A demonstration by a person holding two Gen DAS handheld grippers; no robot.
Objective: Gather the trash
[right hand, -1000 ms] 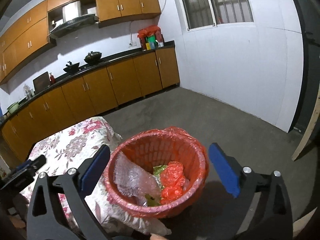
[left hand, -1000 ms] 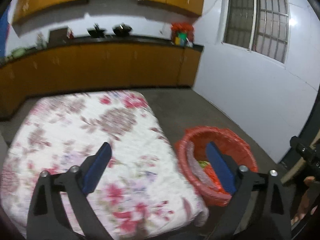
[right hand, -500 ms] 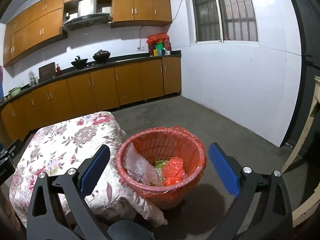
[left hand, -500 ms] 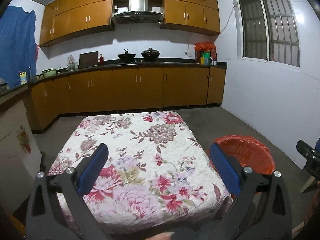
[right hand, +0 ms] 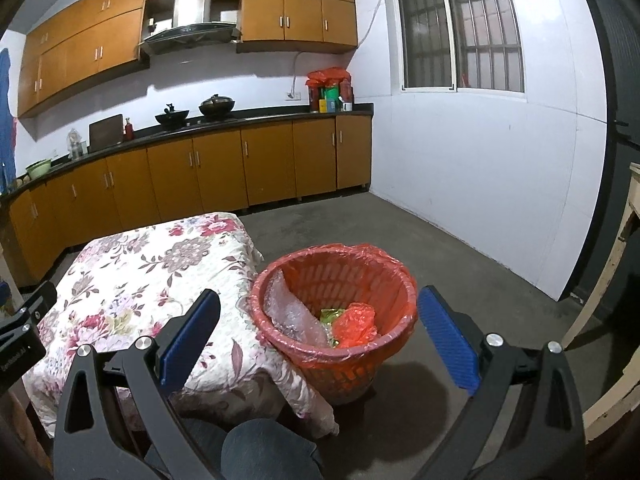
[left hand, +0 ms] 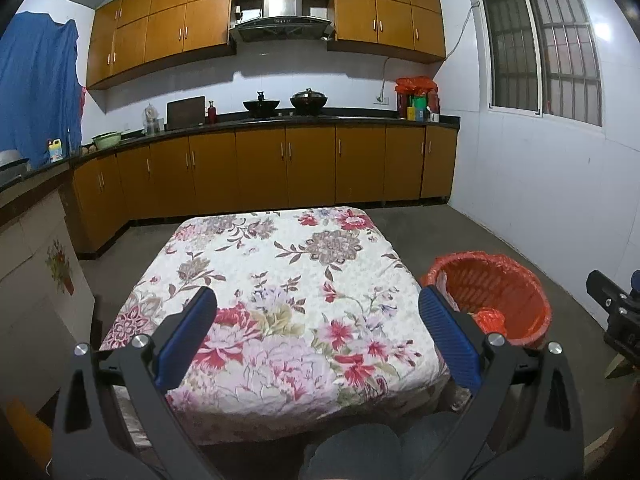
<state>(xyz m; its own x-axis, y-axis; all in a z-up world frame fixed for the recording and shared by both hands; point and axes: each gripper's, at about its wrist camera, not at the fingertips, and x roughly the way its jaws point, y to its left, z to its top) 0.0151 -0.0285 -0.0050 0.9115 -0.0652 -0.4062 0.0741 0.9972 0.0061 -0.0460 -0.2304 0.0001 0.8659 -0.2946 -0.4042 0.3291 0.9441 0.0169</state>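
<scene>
Basket [right hand: 334, 316] sat dead ahead of right gripper [right hand: 318, 332], off left gripper's [left hand: 318, 334] right; both spread wide, empty.

Left tongs [left hand: 316, 324] are hanging over bare tabletop [left hand: 280, 264], nothing blocking ahead. Right tongs [right hand: 320, 324] are facing the basket [right hand: 360, 360], sitting tight against the tabletop's corner, its mouth uncovered.

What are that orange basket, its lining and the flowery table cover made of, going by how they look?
The basket looks like moulded plastic: its wall is an even lattice of small openings. Its lining seems to be a thin glossy plastic bag, crinkled and folded over the rim. The table cover looks like matte printed cloth, possibly quilted; it drapes in soft folds at the corner.
</scene>
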